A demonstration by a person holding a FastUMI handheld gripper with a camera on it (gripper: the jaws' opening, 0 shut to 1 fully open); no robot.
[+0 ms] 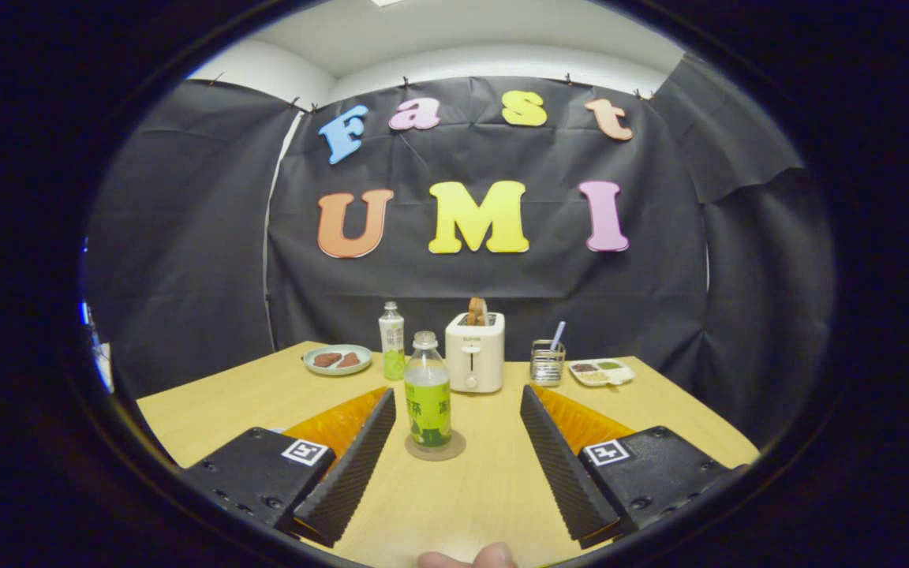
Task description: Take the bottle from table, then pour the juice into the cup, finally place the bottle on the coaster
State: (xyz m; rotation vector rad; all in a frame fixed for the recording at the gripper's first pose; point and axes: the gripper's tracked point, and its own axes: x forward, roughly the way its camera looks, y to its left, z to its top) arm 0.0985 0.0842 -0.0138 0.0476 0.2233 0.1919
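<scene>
A clear bottle [427,390] with a green label and green juice in its lower half stands upright on a round brown coaster [448,452] on the wooden table [210,410]. It sits between my two fingers, closer to the left one, and neither finger touches it. My gripper [457,392] is open, with its jaws wide apart on either side of the bottle. A second, taller bottle [391,341] with green liquid stands farther back.
Beyond the fingers a white toaster [475,352] with bread in it stands mid-table. Left of it is a green plate [338,360] with food, right of it a wire holder [547,363] with a stick and a small divided tray [601,371]. A person's fingertip [470,556] shows below the fingers.
</scene>
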